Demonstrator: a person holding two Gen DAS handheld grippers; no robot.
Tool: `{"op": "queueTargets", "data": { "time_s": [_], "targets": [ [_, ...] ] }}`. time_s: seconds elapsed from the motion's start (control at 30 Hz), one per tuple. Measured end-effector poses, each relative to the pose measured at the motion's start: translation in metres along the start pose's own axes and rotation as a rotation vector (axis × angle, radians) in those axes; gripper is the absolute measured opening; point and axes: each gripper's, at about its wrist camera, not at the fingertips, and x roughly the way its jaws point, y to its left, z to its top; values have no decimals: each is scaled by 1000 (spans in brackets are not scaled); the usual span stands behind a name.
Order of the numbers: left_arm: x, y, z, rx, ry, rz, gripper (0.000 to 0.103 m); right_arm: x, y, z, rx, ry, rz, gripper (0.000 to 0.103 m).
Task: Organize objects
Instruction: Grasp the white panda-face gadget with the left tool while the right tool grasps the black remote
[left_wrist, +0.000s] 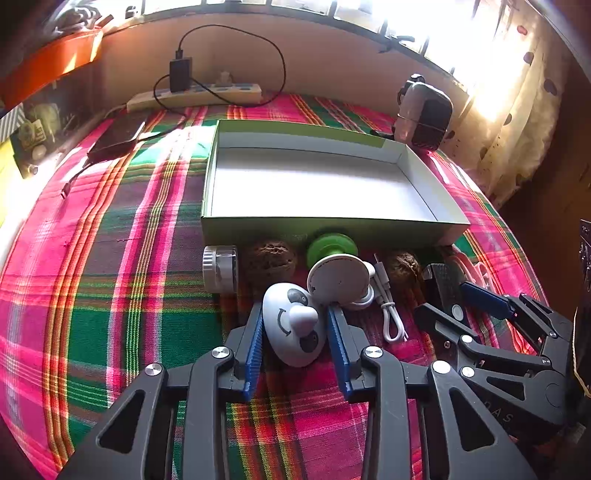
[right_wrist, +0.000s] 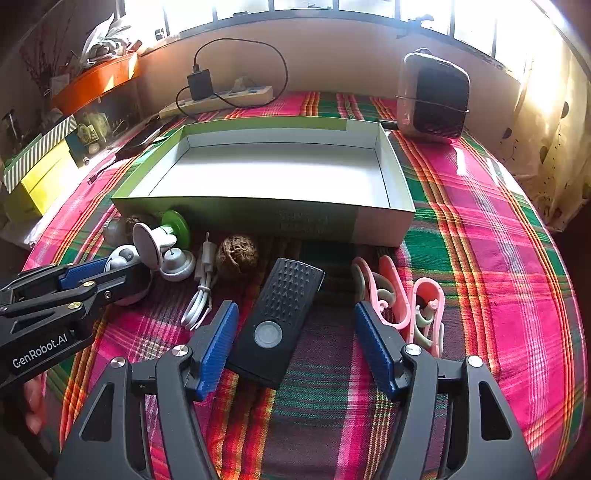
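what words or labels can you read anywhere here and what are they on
"GenRobot.AI": white print on the side of the left claw, seen from the right wrist view.
"DAS": faint raised letters, possibly only part of a word, on the black body of the right claw, seen from the left wrist view.
Dark print on the near wall of the green and white box: too blurred to read.
Labels on shelf items at far left: too small to read.
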Motion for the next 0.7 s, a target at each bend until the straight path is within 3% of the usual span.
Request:
{"op": "queueTargets", "data": {
  "time_s": [0.07, 0.23, 0.43, 0.7],
  "targets": [
    [0, 0, -1, 0, 0, 4, 28, -1, -1, 0, 1, -3, -10, 51],
    [-1, 0, -2, 0, -2, 3, 28, -1, -2, 0, -3, -3, -22, 45],
    [-3, 0, -3, 0, -2, 11, 28, -2, -2, -1, -12, -8, -24, 29],
    [-7, 2, -4, 7, -2, 30, 28, -6, -2, -3, -16, -19, -11, 28]
  ]
}}
